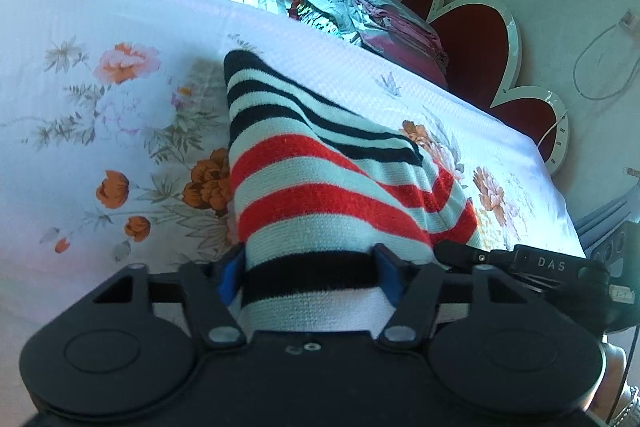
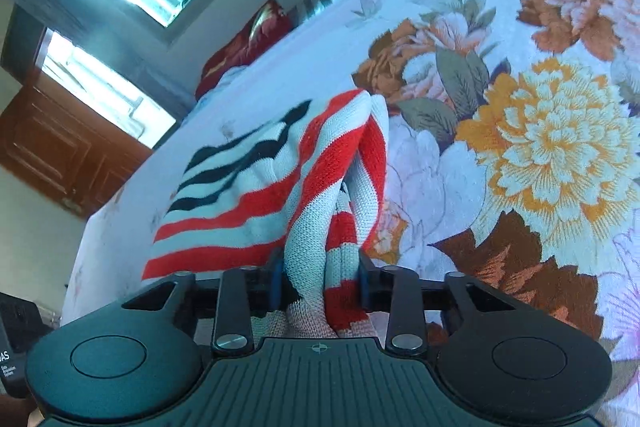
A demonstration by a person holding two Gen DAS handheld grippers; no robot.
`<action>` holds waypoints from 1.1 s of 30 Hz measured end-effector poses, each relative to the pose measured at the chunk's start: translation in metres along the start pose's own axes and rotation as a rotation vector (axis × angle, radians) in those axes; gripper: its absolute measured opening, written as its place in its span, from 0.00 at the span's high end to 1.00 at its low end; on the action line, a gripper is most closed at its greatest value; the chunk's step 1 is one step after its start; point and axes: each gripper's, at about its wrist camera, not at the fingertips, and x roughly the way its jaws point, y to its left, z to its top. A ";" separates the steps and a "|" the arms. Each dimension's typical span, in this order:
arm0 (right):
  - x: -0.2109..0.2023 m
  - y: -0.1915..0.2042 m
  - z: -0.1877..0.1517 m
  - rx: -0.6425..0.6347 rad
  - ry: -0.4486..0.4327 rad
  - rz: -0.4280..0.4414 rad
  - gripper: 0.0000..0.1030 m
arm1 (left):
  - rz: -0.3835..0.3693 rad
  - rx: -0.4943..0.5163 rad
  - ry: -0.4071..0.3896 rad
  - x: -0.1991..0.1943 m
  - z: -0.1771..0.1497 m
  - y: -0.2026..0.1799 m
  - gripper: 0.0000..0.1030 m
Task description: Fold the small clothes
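The left claw (image 1: 310, 277) has its two blue pads on either side of a bunched part of the knit (image 1: 304, 187), and the fabric fills the whole gap between them, so this claw is clamped on the knit. From there the cloth runs away from the claw over the bed (image 1: 100, 27), getting narrower toward its far end, which lies flat on the flowered sheet. The right claw (image 2: 320, 283) is in the same condition — its pads press a thick twisted fold of the knit (image 2: 280, 187) from both sides, so it is also clamped on it. In the right wrist view, most of the cloth spreads to the left of the claw and a bit forward, and one folded edge rises straight ahead of the fingers. The knit is a small striped piece: white bands with red stripes in the part nearer to the claws, and black stripes in the far part, plus one wide black band just at the left claw. Its surface is a fine ribbed weave, and it is wrinkled and doubled over itself, not flat. In the left wrist view the right claw's black body shows at the lower right, just beside the knit's edge. The bed cover is white with orange, pink and yellow flowers.
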 end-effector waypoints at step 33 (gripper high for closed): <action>0.148 0.309 -0.108 -0.082 -0.067 0.123 0.70 | 0.045 0.033 -0.159 -0.209 0.060 0.253 0.57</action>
